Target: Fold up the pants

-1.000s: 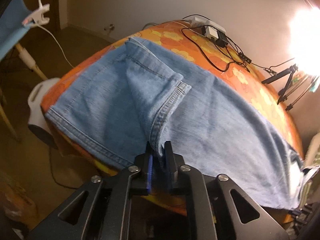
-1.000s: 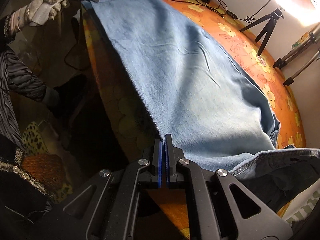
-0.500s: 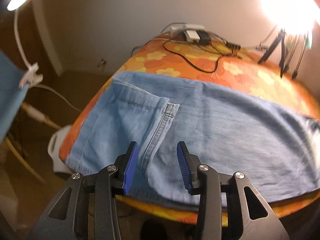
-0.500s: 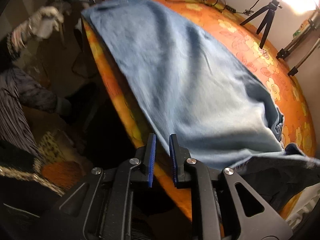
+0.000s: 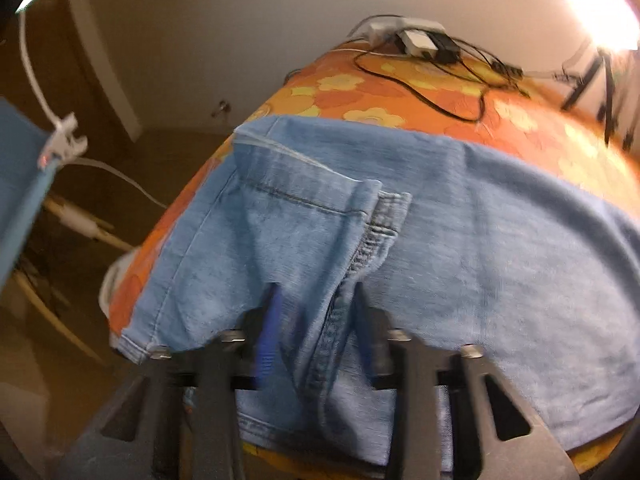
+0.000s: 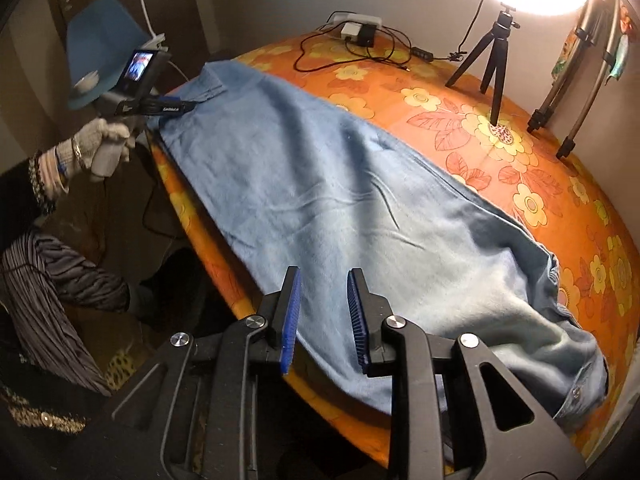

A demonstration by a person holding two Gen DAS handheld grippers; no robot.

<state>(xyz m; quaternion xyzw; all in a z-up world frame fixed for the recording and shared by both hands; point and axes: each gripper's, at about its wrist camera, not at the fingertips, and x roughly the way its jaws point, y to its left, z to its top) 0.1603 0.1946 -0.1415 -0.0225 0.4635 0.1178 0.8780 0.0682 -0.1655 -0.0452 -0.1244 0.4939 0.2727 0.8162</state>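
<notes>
Light blue denim pants (image 6: 340, 200) lie lengthwise on an orange flowered table (image 6: 500, 128), folded in half leg over leg. The leg hems (image 5: 312, 200) lie at the left end, the upper hem corner turned back beside a thick seam (image 5: 360, 256). The waist end (image 6: 568, 360) lies at the right. My left gripper (image 5: 316, 320) is open, jaws straddling that seam at the near edge, holding nothing. It also shows in the right wrist view (image 6: 176, 106). My right gripper (image 6: 324, 312) is open above the pants' near edge, empty.
A power strip with black cables (image 6: 360, 30) lies at the table's far side. A small tripod (image 6: 492, 64) and a bright ring light stand far right. Further stand legs (image 6: 560, 120) are at the right edge. A blue chair (image 6: 100, 44) stands left of the table.
Both grippers were shut on the pants' near edge a second ago and have opened and let go. The left moved closer over the hem; the right rose above the cloth.
</notes>
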